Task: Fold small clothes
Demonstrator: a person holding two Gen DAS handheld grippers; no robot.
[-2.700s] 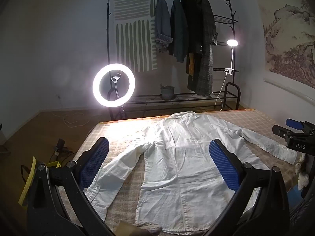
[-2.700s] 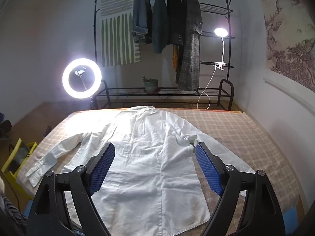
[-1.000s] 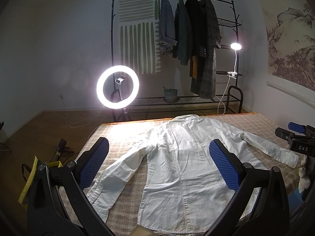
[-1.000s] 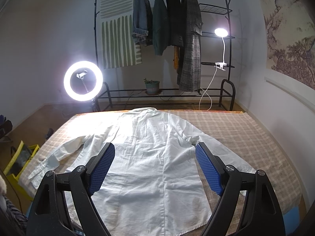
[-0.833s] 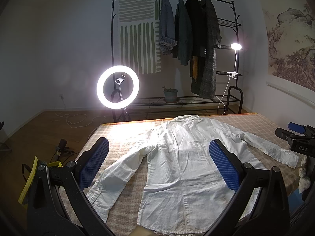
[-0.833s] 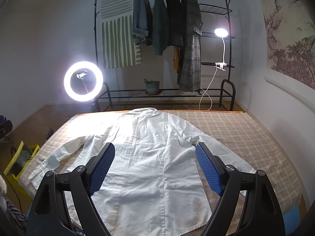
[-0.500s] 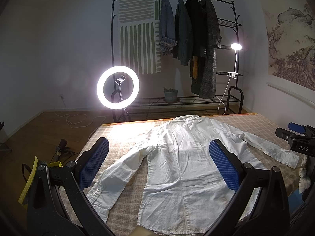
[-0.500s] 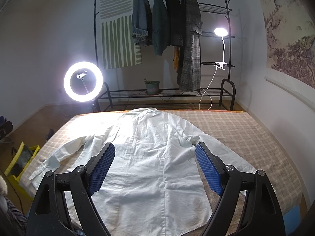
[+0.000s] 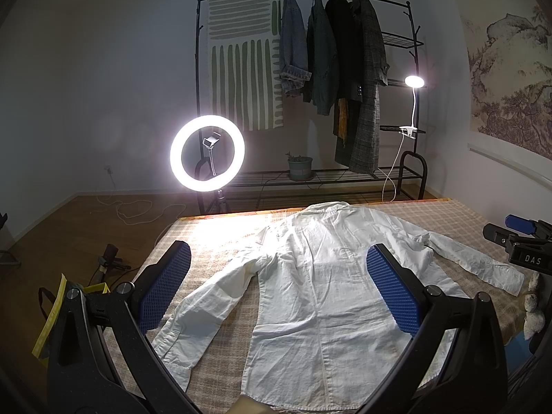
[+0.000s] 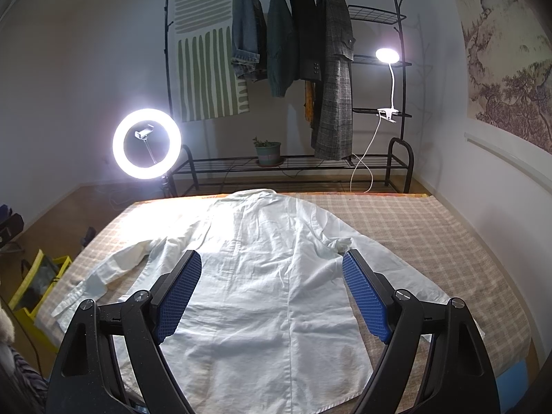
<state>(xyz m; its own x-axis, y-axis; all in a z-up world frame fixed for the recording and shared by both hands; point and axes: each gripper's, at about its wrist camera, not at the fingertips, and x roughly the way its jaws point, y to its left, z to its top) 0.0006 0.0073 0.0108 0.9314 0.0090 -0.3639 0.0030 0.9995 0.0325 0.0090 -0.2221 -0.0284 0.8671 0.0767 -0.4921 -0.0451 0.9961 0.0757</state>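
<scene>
A white long-sleeved shirt (image 9: 321,296) lies flat on the checked bed cover (image 9: 220,241), collar at the far end, both sleeves spread out to the sides. It also shows in the right wrist view (image 10: 265,276). My left gripper (image 9: 279,283) is open and empty, held above the shirt's near left part. My right gripper (image 10: 272,289) is open and empty, held above the shirt's lower body. The tip of the right gripper (image 9: 517,238) shows at the right edge of the left wrist view, beyond the right cuff.
A lit ring light (image 9: 207,153) stands past the bed's far left corner. A clothes rack (image 9: 345,69) with hanging coats and a clip lamp (image 9: 414,82) stands behind the bed. A yellow bag (image 10: 38,283) sits on the floor at left.
Both grippers have drawn back and lifted slightly from 2.7 s ago, so the shirt sits a little lower and smaller in view. In the last second almost nothing moves.
</scene>
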